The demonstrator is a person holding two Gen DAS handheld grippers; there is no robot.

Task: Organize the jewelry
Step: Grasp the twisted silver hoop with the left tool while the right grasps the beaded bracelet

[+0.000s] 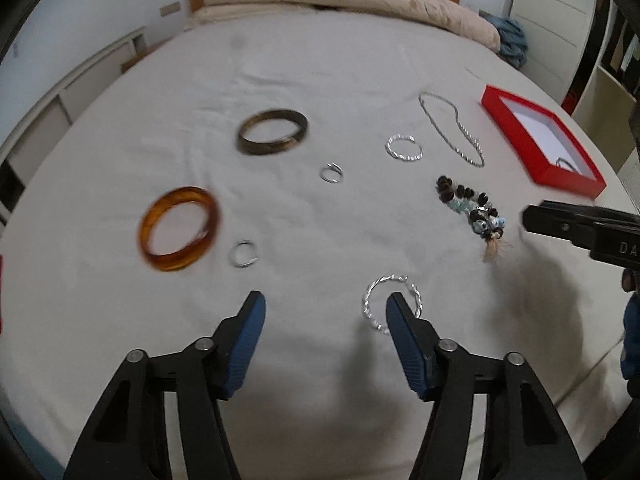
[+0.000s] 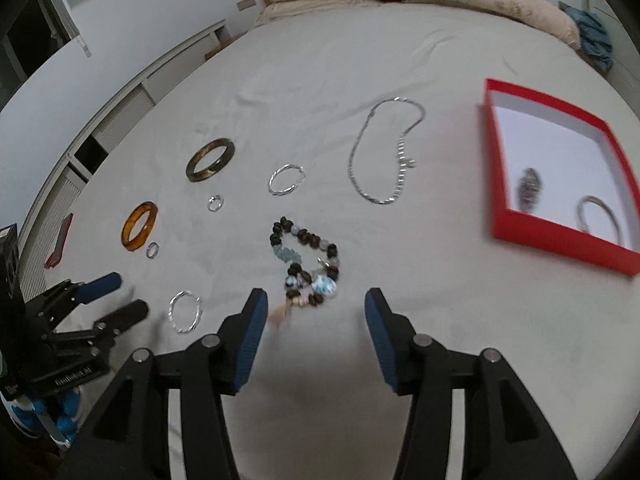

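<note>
We hold the left gripper [image 1: 325,312] above the white bedsheet [image 1: 320,80] with its jaws spread wide and gripping nothing; a twisted silver hoop [image 1: 390,305] lies just beyond its right finger. We hold the right gripper [image 2: 314,308] with jaws apart and empty too, just short of the beaded bracelet [image 2: 308,258] near the middle of the sheet. Toward the left edge lie an amber bangle [image 1: 179,228], a dark brown bangle [image 1: 273,131] farther back, and two small silver rings [image 1: 244,254] [image 1: 331,172]. A second twisted hoop [image 2: 286,179] and a silver chain necklace [image 2: 386,152] lie farther in. By the right edge sits the open red box [image 2: 560,236], holding a silver bangle [image 2: 600,216] and a blurred dark piece [image 2: 529,189].
</note>
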